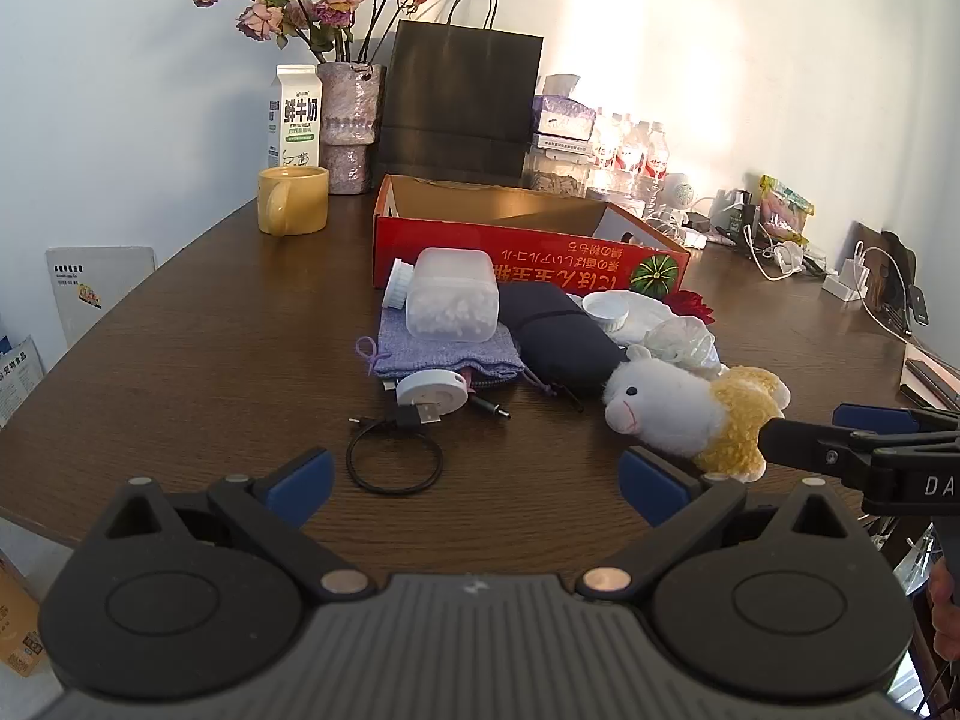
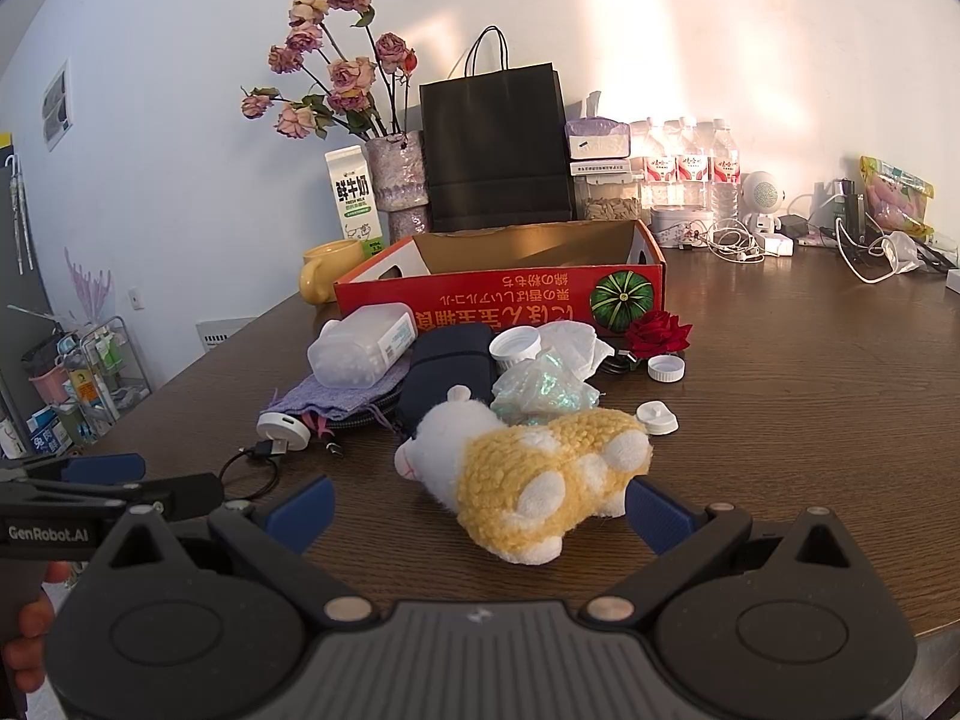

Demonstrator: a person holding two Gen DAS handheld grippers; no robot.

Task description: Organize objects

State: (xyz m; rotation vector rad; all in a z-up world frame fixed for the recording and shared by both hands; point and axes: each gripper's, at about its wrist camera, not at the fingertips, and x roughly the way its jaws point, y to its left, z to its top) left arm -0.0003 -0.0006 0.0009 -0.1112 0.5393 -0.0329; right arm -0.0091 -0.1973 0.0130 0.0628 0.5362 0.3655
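Probably the soft, light toy sheep [image 2: 528, 480], near the table's [image 2: 780, 390] front edge, suited a body grip; both the left gripper [image 1: 474, 480] and the right gripper [image 2: 480, 510] stood released.

Both views are bright and mostly sharp. Warm sunlight falls in patches on the white wall [image 1: 690, 60] at the upper right and overexposes the water bottles [image 2: 690, 165]. The dark table [image 1: 210, 360] shows soft glare. The fisheye lens bends the edges, and the corners are dark.
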